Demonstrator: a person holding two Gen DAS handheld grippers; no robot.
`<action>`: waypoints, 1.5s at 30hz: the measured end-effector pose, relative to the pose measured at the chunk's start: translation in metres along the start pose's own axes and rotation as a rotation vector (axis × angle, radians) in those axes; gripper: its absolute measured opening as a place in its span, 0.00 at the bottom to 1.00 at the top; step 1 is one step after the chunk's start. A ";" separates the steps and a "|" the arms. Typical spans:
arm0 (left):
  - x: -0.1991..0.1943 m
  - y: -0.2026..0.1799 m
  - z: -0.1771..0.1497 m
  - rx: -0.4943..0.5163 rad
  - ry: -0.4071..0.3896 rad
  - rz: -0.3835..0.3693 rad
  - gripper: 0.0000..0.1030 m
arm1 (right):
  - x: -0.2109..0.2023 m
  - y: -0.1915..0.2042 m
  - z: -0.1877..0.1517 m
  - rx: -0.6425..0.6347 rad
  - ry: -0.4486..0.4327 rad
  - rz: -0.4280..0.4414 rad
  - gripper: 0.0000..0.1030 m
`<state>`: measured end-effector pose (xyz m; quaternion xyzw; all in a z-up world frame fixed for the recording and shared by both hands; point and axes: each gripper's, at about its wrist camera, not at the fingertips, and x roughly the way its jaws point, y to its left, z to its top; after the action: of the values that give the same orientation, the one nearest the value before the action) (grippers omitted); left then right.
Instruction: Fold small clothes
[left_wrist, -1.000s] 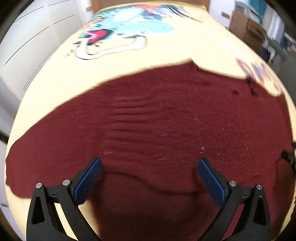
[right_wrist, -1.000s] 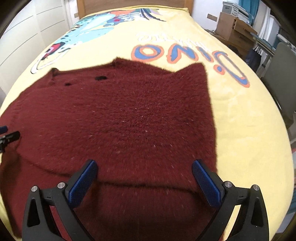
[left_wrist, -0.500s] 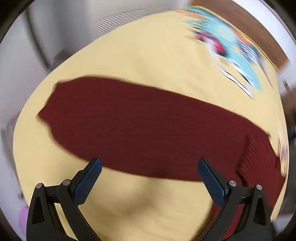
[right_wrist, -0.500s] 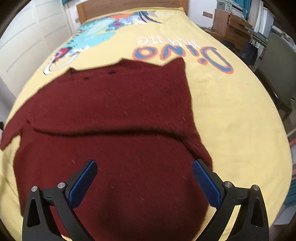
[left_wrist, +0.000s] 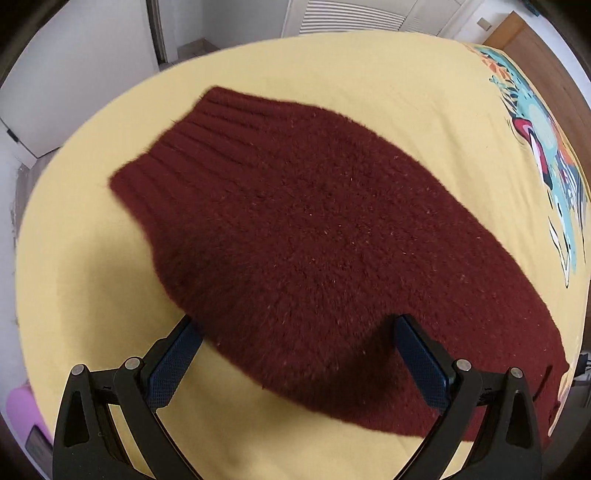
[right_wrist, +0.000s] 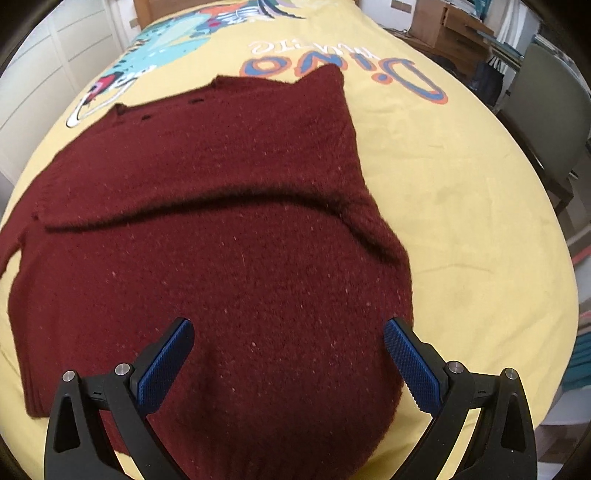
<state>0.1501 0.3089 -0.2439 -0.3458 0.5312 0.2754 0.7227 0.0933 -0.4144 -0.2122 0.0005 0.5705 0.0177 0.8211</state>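
A dark red knitted sweater (right_wrist: 229, 229) lies on a yellow bedspread (right_wrist: 461, 221), with a sleeve folded across its body as a raised edge. In the left wrist view one sleeve (left_wrist: 314, 236) stretches out flat, its ribbed cuff (left_wrist: 192, 144) at the far left. My left gripper (left_wrist: 295, 354) is open and empty, just above the sleeve's near edge. My right gripper (right_wrist: 288, 354) is open and empty, hovering over the sweater's lower part.
The bedspread carries a cartoon dinosaur print (right_wrist: 166, 48) and "Dino" lettering (right_wrist: 343, 70). White cupboards (left_wrist: 74, 74) stand beyond the bed's left edge. A wooden cabinet (right_wrist: 450, 26) and a grey chair (right_wrist: 546, 110) stand to the right. The bed's edge is near the cuff.
My left gripper has swung left from the sweater's body to face the outstretched sleeve and cuff. My right gripper has pulled back toward the sweater's near end. Both stay open.
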 end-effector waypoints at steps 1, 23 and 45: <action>0.004 0.004 0.003 -0.012 0.003 -0.003 0.96 | 0.000 0.000 -0.001 0.002 0.001 -0.007 1.00; -0.079 -0.131 -0.017 0.407 -0.100 -0.147 0.11 | -0.032 0.016 0.024 -0.035 -0.048 -0.098 1.00; -0.090 -0.423 -0.248 0.938 0.003 -0.420 0.11 | -0.036 -0.015 0.039 0.044 -0.054 -0.036 1.00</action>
<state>0.3052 -0.1480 -0.1192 -0.0842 0.5176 -0.1440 0.8392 0.1178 -0.4302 -0.1647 0.0090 0.5484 -0.0097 0.8361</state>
